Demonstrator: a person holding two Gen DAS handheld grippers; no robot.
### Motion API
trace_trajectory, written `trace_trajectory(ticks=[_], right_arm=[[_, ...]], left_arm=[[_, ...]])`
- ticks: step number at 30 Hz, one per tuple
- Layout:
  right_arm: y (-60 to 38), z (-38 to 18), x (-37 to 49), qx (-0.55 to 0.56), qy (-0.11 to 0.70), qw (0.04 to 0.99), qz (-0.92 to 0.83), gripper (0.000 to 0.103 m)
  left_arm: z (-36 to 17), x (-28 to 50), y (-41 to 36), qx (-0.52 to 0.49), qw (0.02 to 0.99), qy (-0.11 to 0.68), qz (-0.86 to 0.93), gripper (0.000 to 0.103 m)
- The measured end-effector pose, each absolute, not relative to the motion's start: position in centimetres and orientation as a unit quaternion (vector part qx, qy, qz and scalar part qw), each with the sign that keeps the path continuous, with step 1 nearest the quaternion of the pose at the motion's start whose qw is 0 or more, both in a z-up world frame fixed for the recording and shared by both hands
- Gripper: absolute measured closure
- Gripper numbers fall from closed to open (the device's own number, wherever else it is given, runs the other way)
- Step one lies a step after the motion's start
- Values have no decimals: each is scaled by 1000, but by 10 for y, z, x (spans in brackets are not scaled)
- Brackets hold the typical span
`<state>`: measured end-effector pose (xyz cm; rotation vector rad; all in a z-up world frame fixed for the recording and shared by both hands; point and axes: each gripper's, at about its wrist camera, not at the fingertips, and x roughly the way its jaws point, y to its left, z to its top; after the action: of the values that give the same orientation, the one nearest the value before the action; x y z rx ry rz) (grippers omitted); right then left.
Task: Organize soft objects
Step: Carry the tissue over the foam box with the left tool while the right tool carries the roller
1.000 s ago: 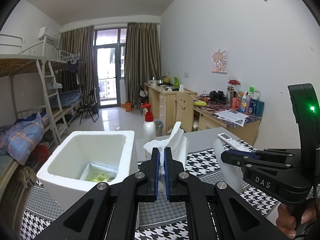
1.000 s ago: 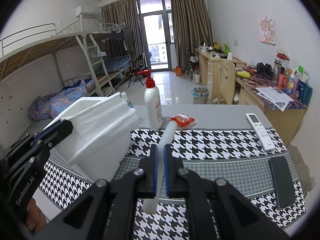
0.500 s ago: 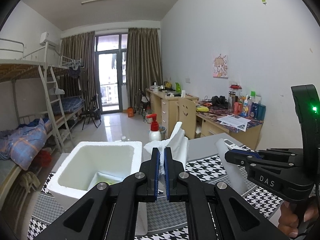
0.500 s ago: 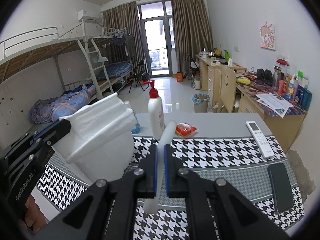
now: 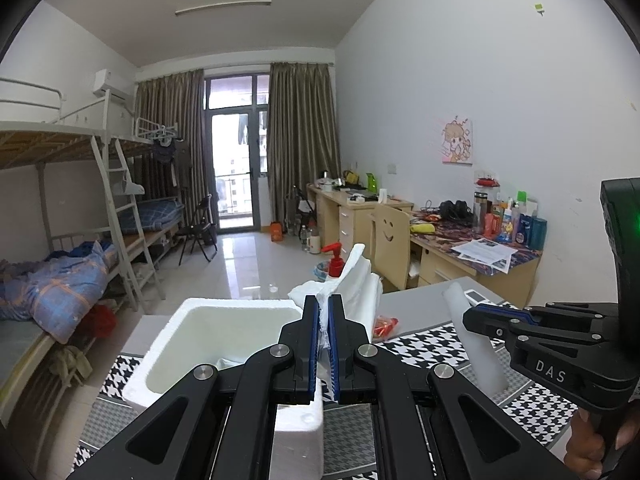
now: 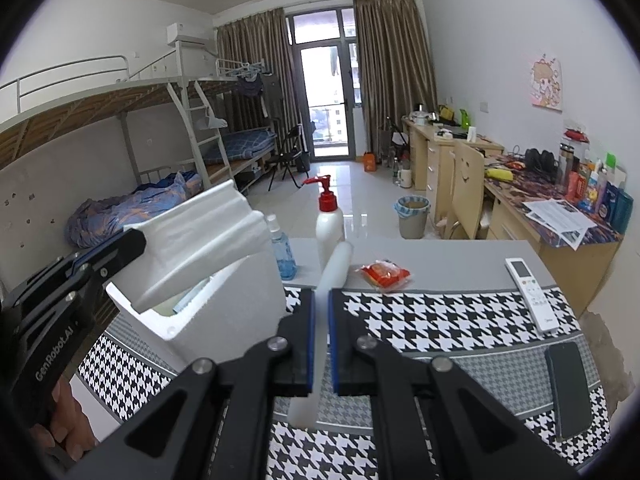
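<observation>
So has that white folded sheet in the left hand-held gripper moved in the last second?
Yes. The white folded sheet has risen, now covering more of the foam box below it.

The open foam box stood at the table's left, its mouth partly covered by held white foam sheets. Behind it, a pump bottle, blue bottle and red packet crowded the far edge; bare cloth lay free toward the remote and phone.

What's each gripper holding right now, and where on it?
Left gripper: folded white foam sheet, pinched at one edge. Right gripper: white foam tube, clamped partway along.
</observation>
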<state>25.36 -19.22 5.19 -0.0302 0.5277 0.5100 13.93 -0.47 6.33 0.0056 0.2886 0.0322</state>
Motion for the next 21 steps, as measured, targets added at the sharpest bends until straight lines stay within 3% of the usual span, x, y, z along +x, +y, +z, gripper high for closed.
trace_trajectory(ticks=[21], right_arm=[[-158,60,259,-27,247,926,283,95]], left_arm=[[67,145,24,-10,989,135,54,98]])
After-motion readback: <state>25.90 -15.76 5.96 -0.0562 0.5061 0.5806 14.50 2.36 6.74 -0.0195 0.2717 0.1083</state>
